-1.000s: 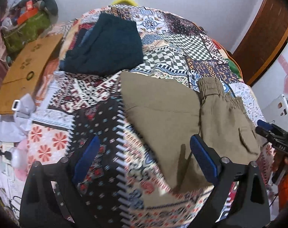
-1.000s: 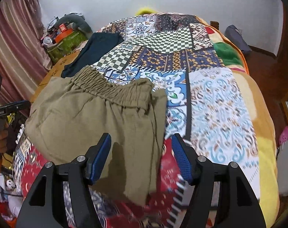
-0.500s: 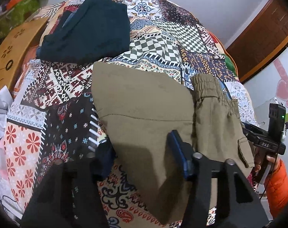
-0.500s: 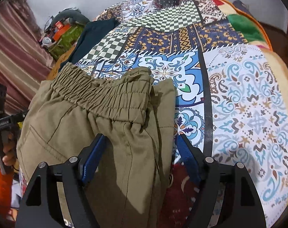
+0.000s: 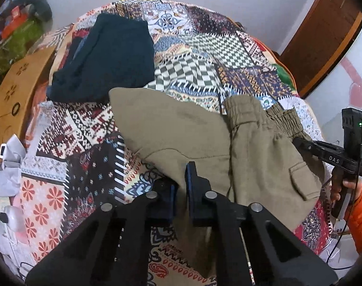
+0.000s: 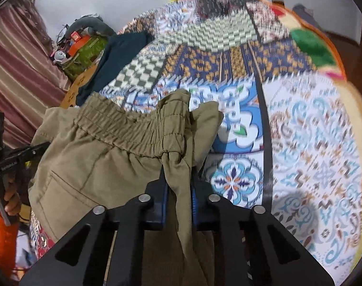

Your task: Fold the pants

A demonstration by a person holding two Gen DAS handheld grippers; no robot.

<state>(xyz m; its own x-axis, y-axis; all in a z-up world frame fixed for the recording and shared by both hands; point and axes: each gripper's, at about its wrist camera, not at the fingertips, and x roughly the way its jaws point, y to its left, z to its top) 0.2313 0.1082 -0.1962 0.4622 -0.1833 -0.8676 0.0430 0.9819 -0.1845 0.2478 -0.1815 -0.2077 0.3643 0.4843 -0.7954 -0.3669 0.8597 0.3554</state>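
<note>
Both tools tilt steeply down over the bed (image 5: 200, 54). The left tool (image 5: 180, 190) is closing, pinching the pants' (image 5: 181, 131) near edge; the right tool (image 6: 179, 190) is closing on bunched cloth below the waistband (image 6: 123, 131).

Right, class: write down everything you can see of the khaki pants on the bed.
The khaki pants look like matte woven cotton, with a gathered elastic waistband and a flap pocket. They lie partly folded on the patchwork bedspread. The left tool pinches the near edge; the right tool pinches fabric below the waistband.
</note>
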